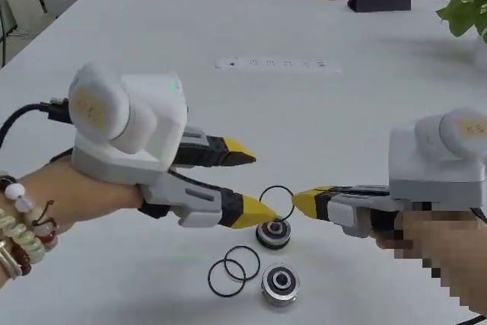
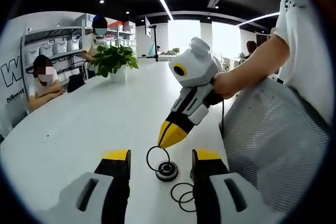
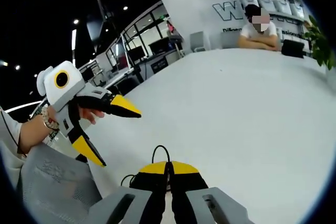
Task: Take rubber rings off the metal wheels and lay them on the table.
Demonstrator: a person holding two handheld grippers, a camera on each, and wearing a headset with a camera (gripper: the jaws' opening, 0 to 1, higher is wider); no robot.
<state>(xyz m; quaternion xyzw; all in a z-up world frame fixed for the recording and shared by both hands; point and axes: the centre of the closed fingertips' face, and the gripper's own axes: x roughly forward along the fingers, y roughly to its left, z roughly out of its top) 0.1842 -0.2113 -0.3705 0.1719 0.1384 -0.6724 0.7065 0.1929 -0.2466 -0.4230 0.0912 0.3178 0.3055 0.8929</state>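
The right gripper point(image 1: 300, 202) has its jaws pressed together on the edge of one rubber ring point(image 1: 275, 186) and holds it upright just above the nearer metal wheel point(image 1: 272, 234). The left gripper point(image 1: 247, 183) hangs beside it with its jaws spread and nothing between them, the lower tip close to the ring and the wheel.

From the head view it is hard to say whether the ring's lower edge is clear of the wheel or caught on its rim. The safe course is therefore a slow, straight lift. If the wheel rises with the ring, the left gripper's lower jaw can press down on the hub to hold it.

Once free, the ring should go flat onto the table point(image 1: 319, 112), near the two rings point(image 1: 226, 261) already lying there overlapped. It should be released low so it does not roll. The second wheel point(image 1: 280, 283) stands just beside those rings; whether it carries a ring cannot be told.

No tray or box takes the rings; they rest directly on the tabletop. The one vessel is a white pot point(image 2: 119, 75) at the far end of the table, holding a green plant point(image 2: 111, 59).
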